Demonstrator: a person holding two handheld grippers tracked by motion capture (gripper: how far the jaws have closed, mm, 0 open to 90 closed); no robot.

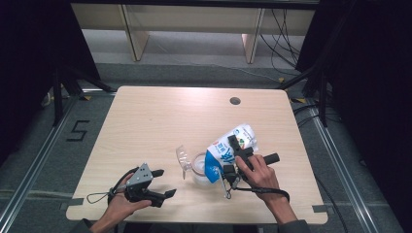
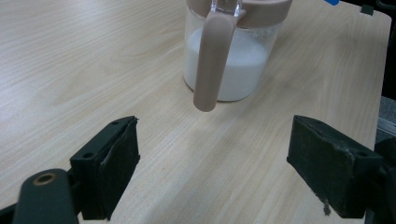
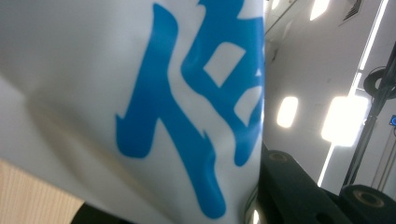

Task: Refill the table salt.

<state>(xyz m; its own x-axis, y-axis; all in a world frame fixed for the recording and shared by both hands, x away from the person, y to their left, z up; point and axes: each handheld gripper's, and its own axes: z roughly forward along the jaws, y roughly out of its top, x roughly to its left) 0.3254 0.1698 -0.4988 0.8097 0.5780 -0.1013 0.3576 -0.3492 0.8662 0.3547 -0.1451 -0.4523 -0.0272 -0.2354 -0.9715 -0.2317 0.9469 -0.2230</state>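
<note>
A clear jug (image 1: 197, 167) with a pinkish rim and handle (image 2: 212, 60) stands near the table's front middle, holding white milk (image 2: 233, 60). A white and blue milk pouch (image 1: 228, 150) is tilted over the jug, its lower end at the rim. My right gripper (image 1: 234, 156) is shut on the pouch; its blue lettering (image 3: 187, 107) presses close in the right gripper view. My left gripper (image 1: 164, 183) rests open at the front left, its pads (image 2: 114, 163) spread wide. The jug's handle points toward it, a short way off.
A clear flap, the jug's lid (image 1: 183, 158), sticks up at the jug's left side. The wooden table (image 1: 145, 121) has a round cable hole (image 1: 235, 101) at the back right. Black curtains and a metal floor frame surround it.
</note>
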